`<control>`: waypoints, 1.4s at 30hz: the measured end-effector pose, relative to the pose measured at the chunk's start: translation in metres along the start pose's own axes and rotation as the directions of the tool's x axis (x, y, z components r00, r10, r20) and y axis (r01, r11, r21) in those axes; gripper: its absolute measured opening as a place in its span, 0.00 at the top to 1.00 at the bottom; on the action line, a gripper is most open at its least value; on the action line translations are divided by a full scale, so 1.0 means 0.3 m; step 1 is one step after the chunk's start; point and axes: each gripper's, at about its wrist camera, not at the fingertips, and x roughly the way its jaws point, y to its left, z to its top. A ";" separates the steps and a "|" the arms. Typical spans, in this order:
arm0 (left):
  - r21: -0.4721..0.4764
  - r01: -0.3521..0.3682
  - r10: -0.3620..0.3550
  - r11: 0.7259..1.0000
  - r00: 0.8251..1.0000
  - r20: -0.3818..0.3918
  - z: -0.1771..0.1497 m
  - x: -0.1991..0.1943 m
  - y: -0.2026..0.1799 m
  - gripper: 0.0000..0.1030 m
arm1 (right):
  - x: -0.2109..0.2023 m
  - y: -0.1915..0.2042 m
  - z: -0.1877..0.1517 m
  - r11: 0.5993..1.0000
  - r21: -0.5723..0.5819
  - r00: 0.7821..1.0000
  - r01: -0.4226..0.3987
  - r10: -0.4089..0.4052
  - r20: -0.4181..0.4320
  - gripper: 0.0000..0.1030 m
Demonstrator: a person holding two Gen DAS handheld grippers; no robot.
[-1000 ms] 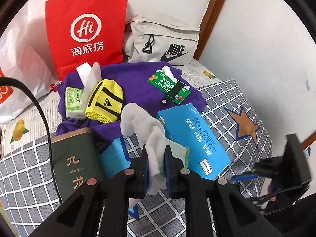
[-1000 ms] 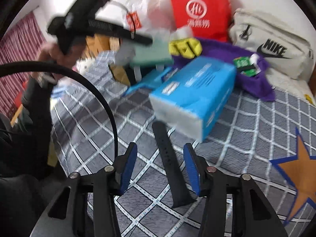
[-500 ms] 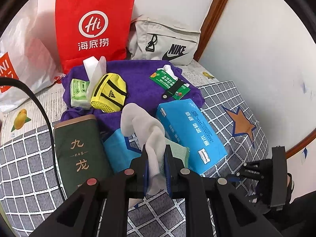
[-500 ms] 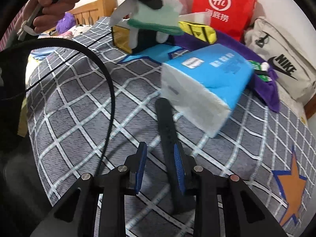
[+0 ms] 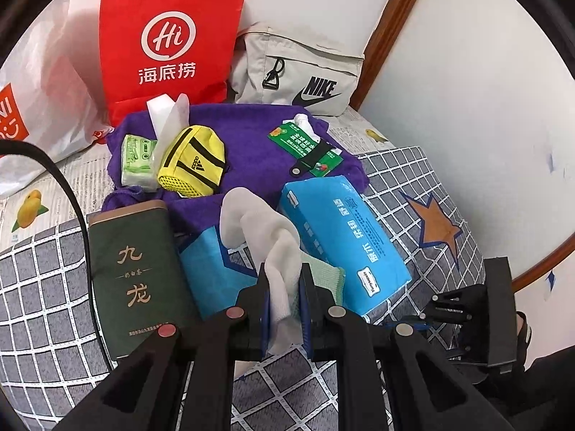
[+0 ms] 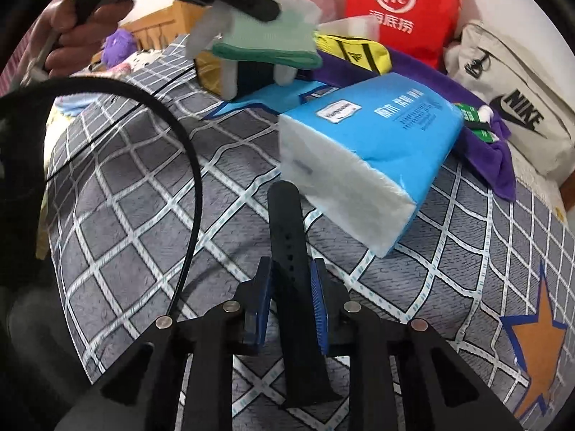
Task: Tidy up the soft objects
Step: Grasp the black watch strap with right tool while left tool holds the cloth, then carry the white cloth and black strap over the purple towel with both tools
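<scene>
While several items already lie on the purple towel (image 5: 251, 136) | left gripper (image 5: 284, 309) fingers pinch white sock (image 5: 266, 237) above the bed (image 6: 143, 194) | right gripper (image 6: 291, 301) fingers close around black strap (image 6: 287, 222) lying on the bed | sorting judged partly done.

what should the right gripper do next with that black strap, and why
Probably lift the black watch strap straight up off the checked blanket. The right gripper has its fingers closed on the strap, whose far end lies close under the blue tissue pack. The left gripper is busy holding a white sock.
</scene>
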 end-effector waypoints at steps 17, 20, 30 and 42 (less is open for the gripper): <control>-0.041 0.007 -0.008 0.999 1.000 -0.009 -0.032 0.021 0.038 0.87 | -0.246 -0.144 -0.057 0.996 0.090 0.987 0.028 -0.042 0.157 0.80; -0.045 0.006 -0.006 0.999 1.000 -0.009 -0.032 0.020 0.039 0.87 | -0.262 -0.210 -0.066 0.985 0.158 0.982 0.067 -0.093 0.167 0.80; -0.055 -0.002 0.001 0.998 1.000 -0.018 -0.028 0.023 0.040 0.87 | -0.025 -0.470 -0.030 0.898 0.410 0.987 0.158 -0.158 -0.034 0.80; -0.057 -0.005 0.003 0.998 1.000 -0.026 -0.018 0.039 0.043 0.87 | -0.002 -0.459 -0.035 0.888 0.416 0.980 0.198 -0.180 -0.082 0.75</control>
